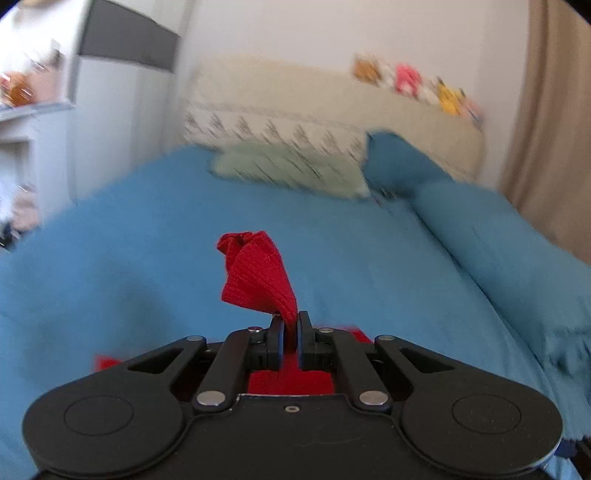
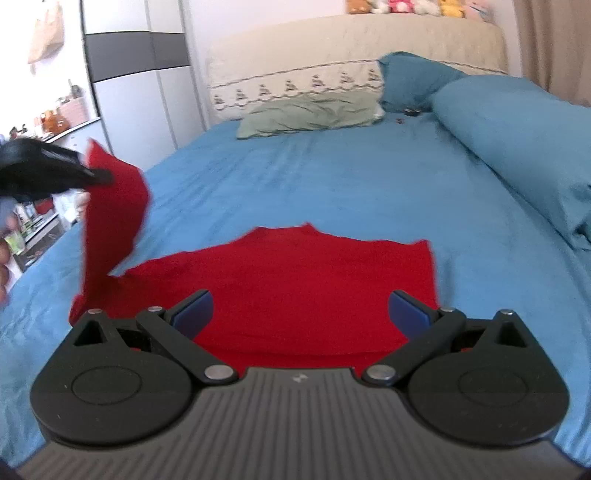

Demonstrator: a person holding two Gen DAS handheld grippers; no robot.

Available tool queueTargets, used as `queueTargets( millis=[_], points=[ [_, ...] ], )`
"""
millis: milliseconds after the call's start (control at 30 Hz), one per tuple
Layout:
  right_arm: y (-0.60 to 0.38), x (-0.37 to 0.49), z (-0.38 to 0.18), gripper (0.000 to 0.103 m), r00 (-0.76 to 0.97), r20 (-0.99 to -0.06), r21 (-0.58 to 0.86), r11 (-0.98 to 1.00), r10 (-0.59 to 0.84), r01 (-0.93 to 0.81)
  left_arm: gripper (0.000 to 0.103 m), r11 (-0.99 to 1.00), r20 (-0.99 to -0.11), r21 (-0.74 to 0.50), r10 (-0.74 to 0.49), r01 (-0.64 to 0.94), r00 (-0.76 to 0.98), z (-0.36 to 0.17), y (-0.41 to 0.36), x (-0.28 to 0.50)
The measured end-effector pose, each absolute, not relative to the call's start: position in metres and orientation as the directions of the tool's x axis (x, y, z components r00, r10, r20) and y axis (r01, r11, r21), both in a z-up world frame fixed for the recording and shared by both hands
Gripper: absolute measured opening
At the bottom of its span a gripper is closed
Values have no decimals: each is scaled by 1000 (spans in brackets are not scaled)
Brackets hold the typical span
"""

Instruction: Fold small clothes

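Red cloth [image 2: 295, 288] lies flat on the blue bed cover [image 2: 295, 177], right in front of the right tongs [image 2: 301, 314]. These tongs are wide open and hold nothing. The cloth shows between the two blue pads [image 2: 408, 308], but they do not squeeze it.

The cloth is a small red garment. It spreads from side to side across the bed, so its long way runs left to right in the right wrist view. Its right end lies flat. Its left end is pulled up off the bed.

The left tongs [image 1: 290, 328] do that pulling. They are pinched tight on a corner of the red cloth [image 1: 258, 273], and a bunch of it sticks out past the tips. In the right wrist view the left tongs [image 2: 92, 173] show as a black shape up high on the left, with the lifted flap hanging from them.

So the left hand is the one with the cloth. To make a fold, the lifted end likely has to go over toward the flat right end.

Farther back lie a green pillow [image 2: 310, 114] and a rolled blue blanket [image 2: 517, 125]. Soft toys [image 2: 413, 5] sit at the far end.
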State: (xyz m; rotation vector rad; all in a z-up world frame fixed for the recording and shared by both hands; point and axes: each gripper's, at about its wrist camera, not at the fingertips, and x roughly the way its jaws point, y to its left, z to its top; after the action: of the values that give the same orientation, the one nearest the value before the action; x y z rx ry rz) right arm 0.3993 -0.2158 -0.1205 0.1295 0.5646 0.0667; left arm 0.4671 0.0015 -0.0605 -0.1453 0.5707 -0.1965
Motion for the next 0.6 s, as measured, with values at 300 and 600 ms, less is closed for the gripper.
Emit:
queueTargets(
  millis=[300,600],
  points=[
    [-278,403,-167,103,810,-585,125,992,46,34,6,969,-688,-96,-231,229,688,-176,-101,479],
    [-295,403,-188,103,799,-600,121,991,25,59,74,954,-676,-115,-280,278,682,-181,-102,464]
  ],
)
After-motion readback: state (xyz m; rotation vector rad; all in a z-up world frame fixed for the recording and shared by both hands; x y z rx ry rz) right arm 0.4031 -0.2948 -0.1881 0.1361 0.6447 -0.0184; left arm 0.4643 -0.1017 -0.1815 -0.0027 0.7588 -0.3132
